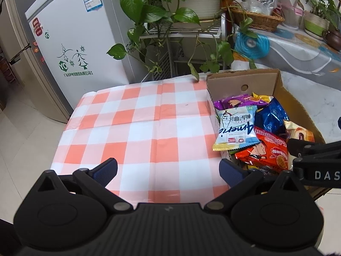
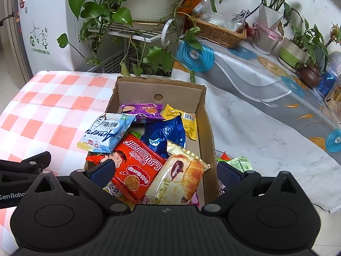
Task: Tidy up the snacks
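A cardboard box (image 2: 207,128) (image 1: 255,81) holds several snack packets. A light blue packet (image 2: 107,133) (image 1: 235,131) lies over its left wall. Inside are a red noodle packet (image 2: 136,170) (image 1: 268,151), a croissant packet (image 2: 181,177), a dark blue bag (image 2: 164,135), a purple packet (image 2: 141,111) and a yellow one (image 2: 184,118). My right gripper (image 2: 165,173) hangs open over the box's near end, empty. Left of the box, my left gripper (image 1: 168,167) is open above the checked cloth (image 1: 132,128), holding nothing.
A white freezer (image 1: 70,49) stands beyond the table's far left. Potted vines on a wire rack (image 1: 183,32) hang behind the box. A side table (image 2: 266,74) at the right carries a wicker basket (image 2: 217,32), pots and a teapot. Green wrappers (image 2: 238,163) lie right of the box.
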`<action>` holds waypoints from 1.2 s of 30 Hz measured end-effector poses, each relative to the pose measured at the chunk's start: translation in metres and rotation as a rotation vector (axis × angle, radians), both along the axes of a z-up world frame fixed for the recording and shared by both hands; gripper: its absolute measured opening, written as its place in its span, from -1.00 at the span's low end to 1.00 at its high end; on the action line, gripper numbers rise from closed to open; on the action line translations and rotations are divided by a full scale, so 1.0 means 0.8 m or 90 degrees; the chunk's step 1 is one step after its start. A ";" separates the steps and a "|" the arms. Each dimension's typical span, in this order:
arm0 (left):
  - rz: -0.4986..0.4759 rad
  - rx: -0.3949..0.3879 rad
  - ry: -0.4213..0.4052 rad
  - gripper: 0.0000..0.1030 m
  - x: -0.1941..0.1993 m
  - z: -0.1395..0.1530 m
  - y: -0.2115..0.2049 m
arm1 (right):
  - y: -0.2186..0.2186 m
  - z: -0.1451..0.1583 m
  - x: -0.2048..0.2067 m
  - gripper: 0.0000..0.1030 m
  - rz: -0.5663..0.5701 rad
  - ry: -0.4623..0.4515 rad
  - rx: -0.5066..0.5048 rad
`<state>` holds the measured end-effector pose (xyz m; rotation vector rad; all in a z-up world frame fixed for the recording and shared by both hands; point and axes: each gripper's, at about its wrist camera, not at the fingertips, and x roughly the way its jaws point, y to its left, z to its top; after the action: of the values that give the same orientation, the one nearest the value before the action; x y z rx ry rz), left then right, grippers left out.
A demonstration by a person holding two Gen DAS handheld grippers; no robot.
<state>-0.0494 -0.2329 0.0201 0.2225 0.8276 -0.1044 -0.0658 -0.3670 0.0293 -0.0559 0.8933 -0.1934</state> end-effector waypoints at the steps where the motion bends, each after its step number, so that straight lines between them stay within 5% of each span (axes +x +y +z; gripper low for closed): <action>1: 0.001 -0.003 0.002 0.96 0.000 0.000 0.002 | 0.001 0.000 0.000 1.00 0.002 0.000 0.001; 18: 0.001 -0.041 0.011 0.97 -0.005 -0.001 0.040 | 0.037 -0.003 0.009 1.00 0.033 0.004 -0.039; 36: 0.089 -0.034 0.019 0.98 -0.013 -0.021 0.167 | 0.115 -0.009 0.013 1.00 0.119 -0.024 0.006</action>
<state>-0.0595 -0.0993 0.0036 0.1129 0.8664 0.0018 -0.0557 -0.2751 0.0222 -0.1255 0.8457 -0.0153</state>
